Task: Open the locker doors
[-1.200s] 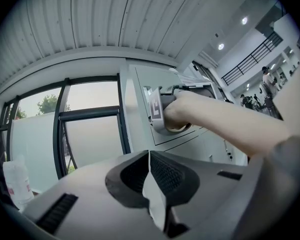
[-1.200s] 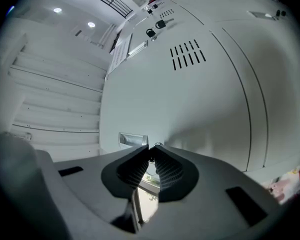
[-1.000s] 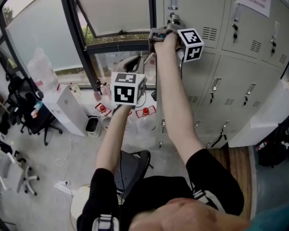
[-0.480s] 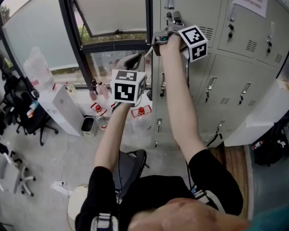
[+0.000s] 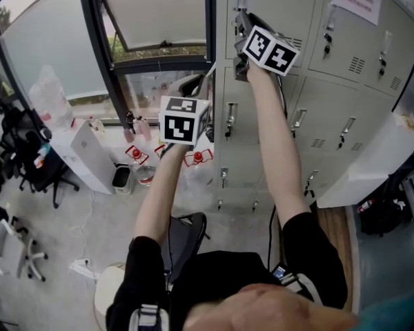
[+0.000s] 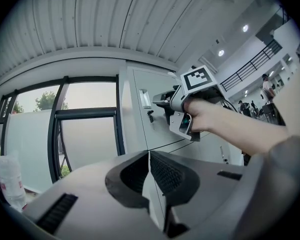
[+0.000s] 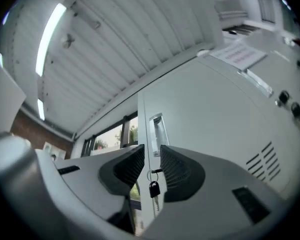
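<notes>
Since the earlier frame the right gripper (image 7: 152, 161) has rolled and risen at the top locker door (image 7: 215, 119). Its jaws, just opening, stand apart, the key (image 7: 153, 188) hanging between them unclamped. Left gripper (image 6: 149, 156): jaws together, empty. Every visible door remains closed, so all the opening is still to do.

a key (image 7: 153, 188) hangs on the locker door (image 7: 205, 99), right of the window (image 7: 110, 134).

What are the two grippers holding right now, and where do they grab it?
Nothing is held. The right gripper has just been opening its jaws, the locker key hanging between them ungripped; the left gripper is shut, empty.
</notes>
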`<action>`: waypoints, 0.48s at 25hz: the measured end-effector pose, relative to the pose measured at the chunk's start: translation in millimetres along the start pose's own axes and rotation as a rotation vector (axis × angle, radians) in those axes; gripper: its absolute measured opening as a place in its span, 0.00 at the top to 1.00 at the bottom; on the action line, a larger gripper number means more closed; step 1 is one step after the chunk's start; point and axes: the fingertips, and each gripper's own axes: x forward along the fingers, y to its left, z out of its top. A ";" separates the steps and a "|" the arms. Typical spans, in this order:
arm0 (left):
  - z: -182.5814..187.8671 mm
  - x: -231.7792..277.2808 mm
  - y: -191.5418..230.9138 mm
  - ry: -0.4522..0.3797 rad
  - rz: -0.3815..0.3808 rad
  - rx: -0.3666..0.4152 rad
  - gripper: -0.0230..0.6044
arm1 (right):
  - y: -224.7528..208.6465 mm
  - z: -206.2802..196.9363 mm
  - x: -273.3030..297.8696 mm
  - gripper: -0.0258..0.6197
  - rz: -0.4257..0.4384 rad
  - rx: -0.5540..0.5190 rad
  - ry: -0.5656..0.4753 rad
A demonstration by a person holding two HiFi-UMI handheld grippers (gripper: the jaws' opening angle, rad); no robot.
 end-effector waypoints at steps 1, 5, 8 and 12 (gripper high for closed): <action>-0.8 0.5 0.2 0.002 0.000 0.000 0.95 | 4.1 -0.7 -0.3 0.80 0.001 -0.089 0.018; -3.9 1.6 0.8 0.005 -0.002 -0.004 0.95 | 16.0 -7.5 1.9 0.71 -0.002 -0.394 0.093; -5.2 1.7 -0.2 0.004 -0.005 -0.007 0.95 | 17.8 -15.8 7.4 0.67 0.001 -0.489 0.144; -6.7 0.5 1.2 0.001 -0.005 -0.007 0.95 | 16.2 -11.7 16.4 0.66 0.004 -0.502 0.150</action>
